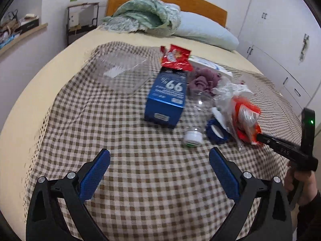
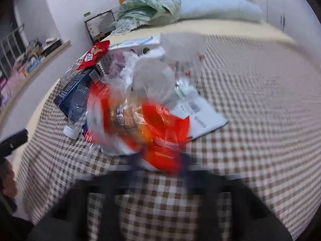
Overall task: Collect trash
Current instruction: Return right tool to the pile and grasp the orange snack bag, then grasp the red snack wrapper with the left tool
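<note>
Trash pile sits mid-bed on a brown-and-white checked cloth (image 1: 140, 160) spread over the cream bed (image 1: 66, 60). Rightmost in the pile, an orange-and-clear crinkled plastic snack bag (image 1: 245, 118); the right claw (image 2: 160, 160) is at its near edge, fingers on either side of the orange plastic in the right wrist view. That view is badly motion-blurred, so whether it is clamped or just around the bag cannot be told. From the left wrist view the right claw's black body reaches in from the right and meets the bag's lower corner.

Just left of the bag: a dark blue scalloped ring (image 1: 216, 130), then a clear plastic bottle with white cap (image 1: 197, 116) lying on its side, cap toward the foot of the bed. Touching the bottle's left, a blue cardboard box with "99%" print (image 1: 167, 98), lying flat. A red foil snack wrapper (image 1: 175, 59) rests on the box's far end. Behind the bottle, a crumpled mauve cloth (image 1: 202, 80) and a crumpled clear plastic bag (image 1: 230, 89). A clear plastic clamshell container (image 1: 122, 70) sits apart to the left.

Left claw (image 1: 159, 170) hovers low over bare checked cloth, near side of the pile, spread wide, holding nothing, blue pads (image 1: 94, 177) facing inward.

Far end: green rumpled blanket (image 1: 144, 16), pale blue pillow (image 1: 204, 30), wooden headboard (image 1: 200, 4). White cabinets (image 1: 280, 40) at right.
</note>
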`<action>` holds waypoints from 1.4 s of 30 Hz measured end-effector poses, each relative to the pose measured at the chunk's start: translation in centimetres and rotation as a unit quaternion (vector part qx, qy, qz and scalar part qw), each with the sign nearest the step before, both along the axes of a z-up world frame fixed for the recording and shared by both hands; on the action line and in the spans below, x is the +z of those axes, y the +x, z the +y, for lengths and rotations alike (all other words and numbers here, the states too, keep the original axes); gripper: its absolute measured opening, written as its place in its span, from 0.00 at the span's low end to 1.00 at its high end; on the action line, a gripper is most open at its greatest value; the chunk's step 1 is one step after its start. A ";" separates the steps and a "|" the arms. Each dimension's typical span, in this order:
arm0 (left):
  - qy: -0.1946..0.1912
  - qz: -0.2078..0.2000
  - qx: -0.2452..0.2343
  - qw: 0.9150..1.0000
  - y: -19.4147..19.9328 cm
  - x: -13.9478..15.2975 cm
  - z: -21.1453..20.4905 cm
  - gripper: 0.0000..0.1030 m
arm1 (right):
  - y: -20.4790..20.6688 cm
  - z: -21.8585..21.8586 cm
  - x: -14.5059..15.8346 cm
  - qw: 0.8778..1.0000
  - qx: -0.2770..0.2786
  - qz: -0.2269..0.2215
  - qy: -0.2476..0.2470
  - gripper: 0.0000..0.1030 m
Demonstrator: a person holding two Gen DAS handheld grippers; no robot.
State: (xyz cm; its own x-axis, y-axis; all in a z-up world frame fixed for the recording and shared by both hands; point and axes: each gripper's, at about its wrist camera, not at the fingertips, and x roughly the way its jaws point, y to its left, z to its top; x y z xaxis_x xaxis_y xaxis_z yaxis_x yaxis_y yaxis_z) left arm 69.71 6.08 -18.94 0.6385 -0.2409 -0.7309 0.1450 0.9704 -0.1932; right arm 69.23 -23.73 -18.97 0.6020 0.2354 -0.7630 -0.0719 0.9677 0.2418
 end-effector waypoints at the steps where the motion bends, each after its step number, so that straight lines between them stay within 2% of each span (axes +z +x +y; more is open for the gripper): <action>1: -0.004 0.008 0.006 1.000 0.4 -0.4 0.2 0.92 | -0.5 -0.1 0.2 1.000 -0.004 -0.006 0.008 0.05; 5: -0.013 0.023 0.005 1.000 1.0 -0.9 -0.2 0.92 | -4.0 -0.4 2.9 0.997 -0.031 -0.061 0.020 0.03; 8: -0.013 0.022 -0.016 1.000 0.8 -1.0 -1.1 0.92 | -6.9 -1.2 5.3 0.989 -0.102 -0.109 0.013 0.03; 10: -0.002 0.026 -0.025 0.999 0.6 -1.3 -1.6 0.92 | -8.8 -1.8 6.1 0.974 -0.182 -0.131 -0.015 0.03; 13: 0.012 0.027 -0.032 0.999 0.3 -1.7 -2.0 0.92 | -11.1 -2.6 4.9 0.950 -0.282 -0.130 0.007 0.03; 16: 0.005 0.025 -0.052 0.998 -0.5 -1.6 -2.7 0.92 | -11.7 -2.5 3.4 0.940 -0.322 -0.112 -0.018 0.03; 21: -0.051 -0.017 -0.091 0.994 -2.2 1.1 -5.0 0.91 | -12.2 -3.9 2.6 0.936 -0.335 -0.106 -0.006 0.03; 22: -0.060 -0.021 -0.096 0.993 -2.3 1.5 -5.7 0.84 | -13.4 -4.6 2.7 0.936 -0.335 -0.105 0.000 0.03; 24: -0.075 -0.021 -0.112 0.991 -1.5 2.3 -7.9 0.79 | -13.7 -5.4 2.4 0.938 -0.332 -0.098 0.016 0.03; 25: -0.075 -0.017 -0.121 0.990 -0.8 2.5 -9.0 0.72 | -13.4 -5.6 2.2 0.940 -0.327 -0.095 0.019 0.03; 27: -0.057 0.002 -0.138 0.989 1.7 2.5 -12.1 0.64 | -12.8 -5.6 1.9 0.945 -0.315 -0.089 0.019 0.03; 30: -0.027 0.044 -0.137 0.989 6.0 1.3 -16.1 0.51 | -12.1 -6.3 1.1 0.947 -0.310 -0.075 0.043 0.03; 32: 0.031 0.088 -0.128 0.987 8.6 -0.4 -18.6 0.49 | -12.1 -7.0 0.7 0.947 -0.309 -0.070 0.059 0.03; 35: 0.058 0.121 -0.120 0.984 10.4 -2.1 -19.9 0.43 | -12.2 -8.0 0.3 0.945 -0.311 -0.064 0.076 0.03; 36: 0.065 0.122 -0.112 0.984 10.6 -2.2 -20.0 0.33 | -12.4 -8.3 0.2 0.945 -0.310 -0.063 0.082 0.03; 37: 0.056 0.119 -0.113 0.985 10.6 -1.8 -19.9 0.20 | -12.3 -8.4 0.0 0.945 -0.309 -0.060 0.087 0.03; 40: 0.020 0.124 -0.119 0.985 10.3 -0.7 -19.6 0.06 | -12.1 -8.6 0.0 0.947 -0.300 -0.057 0.095 0.03; 42: 0.015 0.116 -0.125 0.985 9.9 0.3 -19.6 0.03 | -12.0 -8.5 0.0 0.948 -0.296 -0.058 0.101 0.03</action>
State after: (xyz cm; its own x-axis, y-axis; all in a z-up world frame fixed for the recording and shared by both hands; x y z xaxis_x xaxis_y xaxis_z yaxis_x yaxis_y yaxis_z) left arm 79.56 -13.52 -18.63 0.3761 -0.3459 -0.8596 0.3360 0.9155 -0.2214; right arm 57.19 -32.27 -19.01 0.7514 -0.0359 -0.6588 0.4314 0.7823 0.4494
